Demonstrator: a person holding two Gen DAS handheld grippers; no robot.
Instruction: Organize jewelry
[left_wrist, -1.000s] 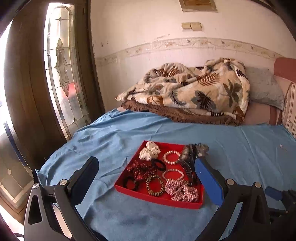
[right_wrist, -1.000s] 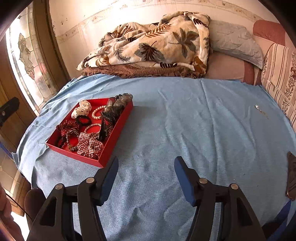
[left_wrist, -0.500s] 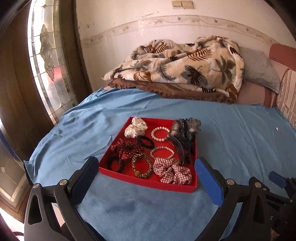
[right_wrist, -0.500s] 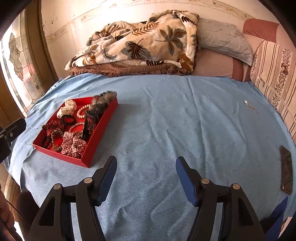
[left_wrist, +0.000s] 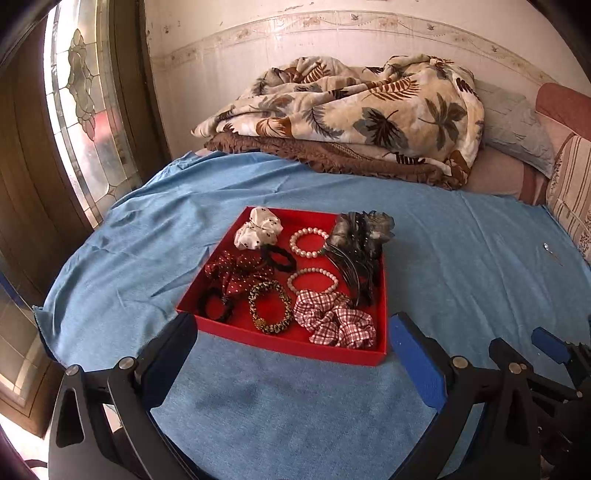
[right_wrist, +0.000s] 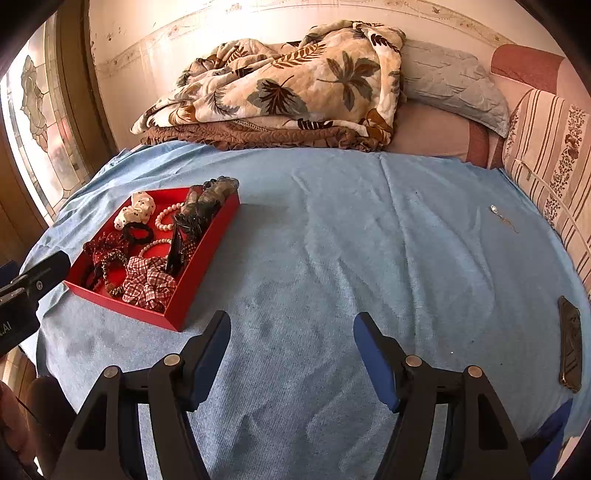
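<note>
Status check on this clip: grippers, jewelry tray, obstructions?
Left gripper open, empty, facing square red tray. Right gripper open over bare blue sheet. No obstruction.

Tray (left_wrist: 291, 345) on bedsheet (left_wrist: 461, 258); blanket (left_wrist: 351, 110) behind.

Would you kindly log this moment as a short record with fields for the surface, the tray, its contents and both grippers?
surface: blue bedspread
tray: red tray, on the bedspread, ahead of the left gripper
contents: plaid scrunchie, leopard hair tie, two pearl bracelets, white scrunchie, black hair clips
left gripper: open, empty
right gripper: jaws just opened wider, nothing between them
off tray: phone at the right edge
</note>
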